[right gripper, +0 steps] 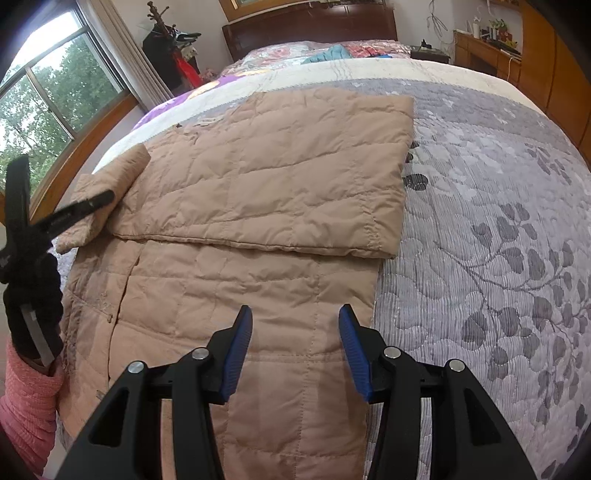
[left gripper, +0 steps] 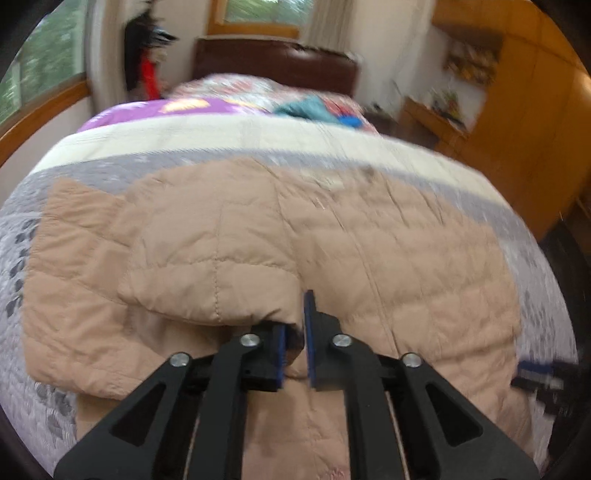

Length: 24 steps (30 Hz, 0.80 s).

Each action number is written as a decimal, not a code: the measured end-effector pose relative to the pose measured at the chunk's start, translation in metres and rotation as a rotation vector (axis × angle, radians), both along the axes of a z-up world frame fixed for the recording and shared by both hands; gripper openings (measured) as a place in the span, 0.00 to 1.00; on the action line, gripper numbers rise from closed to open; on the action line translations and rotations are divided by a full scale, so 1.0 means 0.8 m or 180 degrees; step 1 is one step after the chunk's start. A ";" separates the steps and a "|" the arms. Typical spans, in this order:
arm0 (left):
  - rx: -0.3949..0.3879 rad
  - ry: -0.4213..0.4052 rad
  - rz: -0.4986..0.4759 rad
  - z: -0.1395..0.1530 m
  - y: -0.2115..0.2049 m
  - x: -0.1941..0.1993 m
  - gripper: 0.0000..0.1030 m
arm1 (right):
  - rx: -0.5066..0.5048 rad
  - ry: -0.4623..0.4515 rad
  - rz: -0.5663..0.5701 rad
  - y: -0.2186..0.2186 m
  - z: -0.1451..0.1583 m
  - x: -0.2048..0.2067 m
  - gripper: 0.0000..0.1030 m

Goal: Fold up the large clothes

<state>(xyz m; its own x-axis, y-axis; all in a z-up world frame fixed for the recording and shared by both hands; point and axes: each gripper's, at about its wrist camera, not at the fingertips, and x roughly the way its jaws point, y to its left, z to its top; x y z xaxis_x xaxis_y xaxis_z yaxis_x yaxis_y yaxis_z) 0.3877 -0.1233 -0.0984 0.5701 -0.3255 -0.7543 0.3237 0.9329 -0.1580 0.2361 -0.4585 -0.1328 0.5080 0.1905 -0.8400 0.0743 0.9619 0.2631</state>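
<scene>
A tan quilted jacket [right gripper: 258, 192] lies spread on the bed, one side folded over its body. Its sleeve [left gripper: 207, 284] lies across the jacket in the blurred left wrist view. The cuff end drapes over the tip of my left gripper's [left gripper: 295, 321] left finger, and a narrow gap shows between the blue pads. In the right wrist view that gripper [right gripper: 85, 206] reaches onto the sleeve [right gripper: 118, 173], held by a black-gloved hand [right gripper: 33, 295]. My right gripper [right gripper: 295, 308] hovers open over the jacket's lower part, holding nothing.
The bed has a grey leaf-patterned cover [right gripper: 498, 240]. Colourful bedding and a teal cloth [right gripper: 328, 53] lie by the dark headboard [right gripper: 310, 26]. A window [right gripper: 48, 96] and a coat stand [right gripper: 166, 48] are at the left, wooden cabinets [right gripper: 546, 62] at the right.
</scene>
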 end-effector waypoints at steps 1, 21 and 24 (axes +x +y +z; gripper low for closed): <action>0.0047 0.0002 -0.0124 0.001 -0.007 -0.005 0.21 | -0.0002 0.0004 0.0001 0.000 0.000 0.000 0.48; -0.0552 0.0372 -0.0269 0.023 0.115 -0.048 0.54 | 0.0407 0.0116 0.0461 0.084 0.036 0.075 0.48; -0.0255 0.0128 0.0162 0.024 0.132 -0.030 0.53 | 0.0546 0.0178 0.0541 0.112 0.039 0.096 0.48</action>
<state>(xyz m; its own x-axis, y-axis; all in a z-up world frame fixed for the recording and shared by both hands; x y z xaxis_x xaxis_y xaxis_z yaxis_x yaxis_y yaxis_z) 0.3637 -0.0178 -0.0794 0.5572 -0.3570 -0.7497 0.2681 0.9319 -0.2445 0.3129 -0.3689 -0.1014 0.4102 0.4116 -0.8138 -0.0658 0.9034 0.4238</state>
